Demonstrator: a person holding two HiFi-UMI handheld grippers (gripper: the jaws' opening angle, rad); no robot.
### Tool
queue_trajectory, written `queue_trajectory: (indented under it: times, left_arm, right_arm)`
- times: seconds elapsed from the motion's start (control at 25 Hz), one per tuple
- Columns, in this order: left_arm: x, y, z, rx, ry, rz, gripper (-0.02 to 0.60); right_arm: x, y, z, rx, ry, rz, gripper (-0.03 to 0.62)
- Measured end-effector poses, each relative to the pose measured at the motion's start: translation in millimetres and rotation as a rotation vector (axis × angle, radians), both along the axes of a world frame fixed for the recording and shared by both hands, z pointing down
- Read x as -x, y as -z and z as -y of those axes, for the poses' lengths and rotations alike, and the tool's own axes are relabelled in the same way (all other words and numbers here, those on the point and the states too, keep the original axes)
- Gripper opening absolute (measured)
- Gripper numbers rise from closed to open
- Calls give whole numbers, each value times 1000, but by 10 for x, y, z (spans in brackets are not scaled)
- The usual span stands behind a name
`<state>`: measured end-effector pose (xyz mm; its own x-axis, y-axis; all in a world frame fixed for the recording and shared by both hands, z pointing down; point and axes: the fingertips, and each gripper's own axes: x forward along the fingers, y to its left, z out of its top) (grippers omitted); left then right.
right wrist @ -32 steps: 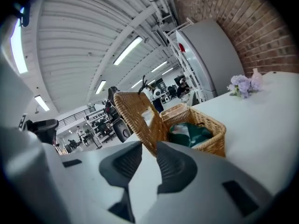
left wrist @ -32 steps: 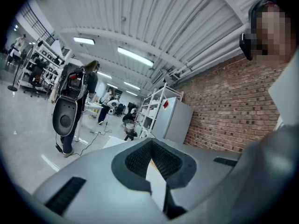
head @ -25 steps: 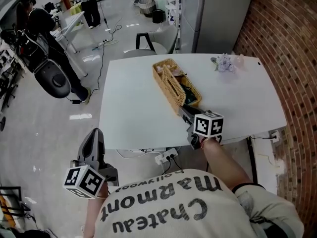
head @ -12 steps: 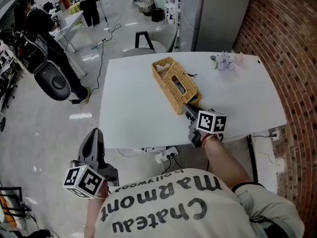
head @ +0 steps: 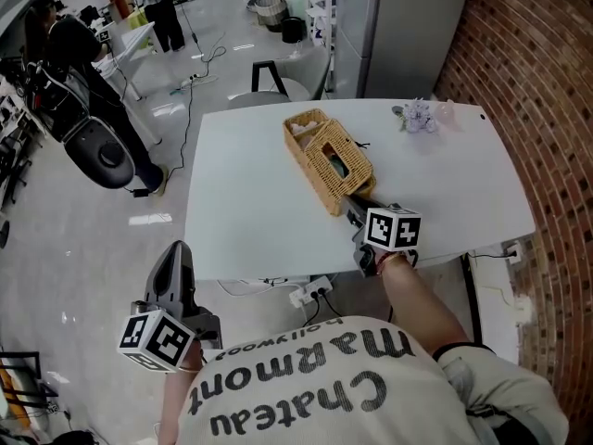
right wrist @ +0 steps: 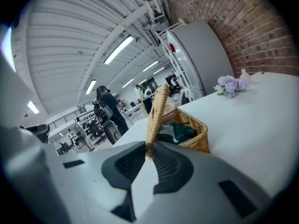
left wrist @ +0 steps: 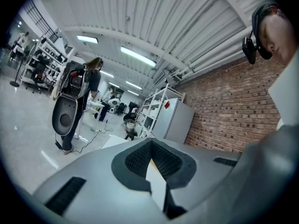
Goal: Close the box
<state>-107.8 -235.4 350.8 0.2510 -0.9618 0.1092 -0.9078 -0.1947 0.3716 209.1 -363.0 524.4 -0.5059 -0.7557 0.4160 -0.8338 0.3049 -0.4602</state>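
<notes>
Plainly, the left gripper (head: 176,250) is hanging off the worktop's (head: 236,202) near-left corner, fingers together on nothing. The wicker box (head: 324,193) is sitting mid-worktop, its lid (head: 341,156) leaning partway over, so closing is looking about half done. The right gripper (right wrist: 148,149) is pinching the lid's near edge, fingers just now easing slightly apart. Only the right gripper view is showing green contents (right wrist: 175,133) inside; only the head view is showing the lid's tilt.

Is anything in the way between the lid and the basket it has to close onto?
Nothing visible. The right gripper holds the lid by its edge, jaws just eased open slightly; only a green bundle lies inside the basket, seemingly below the rim.
</notes>
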Motion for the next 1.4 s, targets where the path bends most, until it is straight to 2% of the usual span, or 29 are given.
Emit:
queue_trajectory:
  times: [0.24, 0.76, 0.96, 1.4]
  left_arm:
    - [19, -4, -7, -2, 5, -4, 2]
    - [-21, 22, -29, -2, 0, -8, 2]
    - [-57, 39, -9, -1, 1, -6, 2]
    - [-121, 21, 22, 3, -13, -5, 2]
  right_arm:
    - [-9, 44, -17, -17, 0, -46, 57]
    - [-214, 167, -19, -38, -71, 18, 29]
    - [-350, 290, 70, -78, -106, 60, 21]
    - [-438, 167, 53, -42, -120, 68, 18]
